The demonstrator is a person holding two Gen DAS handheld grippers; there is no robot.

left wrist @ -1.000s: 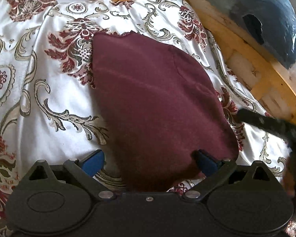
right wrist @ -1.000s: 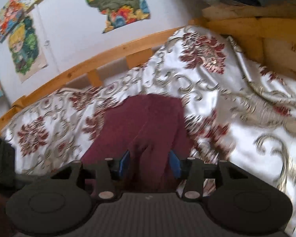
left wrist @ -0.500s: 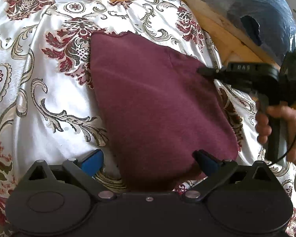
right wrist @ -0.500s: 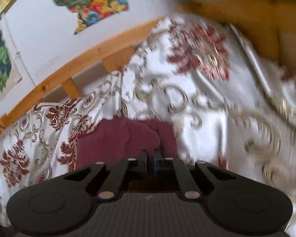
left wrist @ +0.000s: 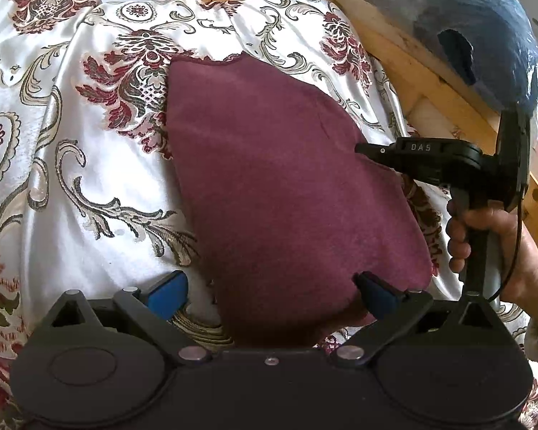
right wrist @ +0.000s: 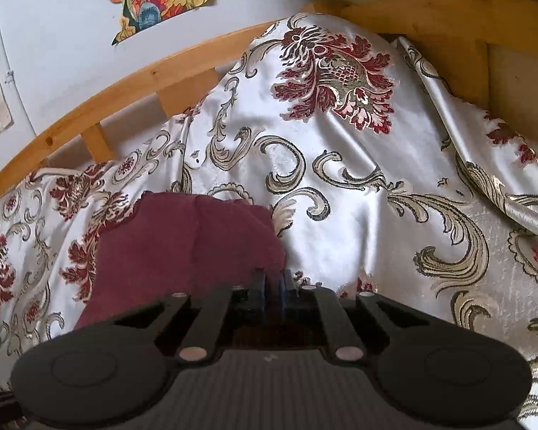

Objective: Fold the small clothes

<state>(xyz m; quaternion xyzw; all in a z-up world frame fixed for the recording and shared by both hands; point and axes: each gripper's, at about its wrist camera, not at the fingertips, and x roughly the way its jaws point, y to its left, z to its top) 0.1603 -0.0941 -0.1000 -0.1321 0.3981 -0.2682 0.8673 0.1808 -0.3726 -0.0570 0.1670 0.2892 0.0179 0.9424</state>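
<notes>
Floral bedspread [left wrist: 89,186], maroon cloth [left wrist: 287,193] lying on it.
My left gripper [left wrist: 272,292] gapes wide over the cloth's near end; right gripper [right wrist: 272,286] pinches its edge.

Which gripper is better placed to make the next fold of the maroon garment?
Right, probably: the right gripper sits shut at the maroon garment's right edge, apparently pinching it. The left gripper is open, straddling its near end.

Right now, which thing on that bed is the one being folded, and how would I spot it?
Start with the wooden bed frame and the shiny white bedspread patterned with red flowers and scrolls. Lying flat in the middle of it is the maroon garment, between the open left gripper and the right gripper. It is the only plain, matte, single-coloured cloth there.
</notes>
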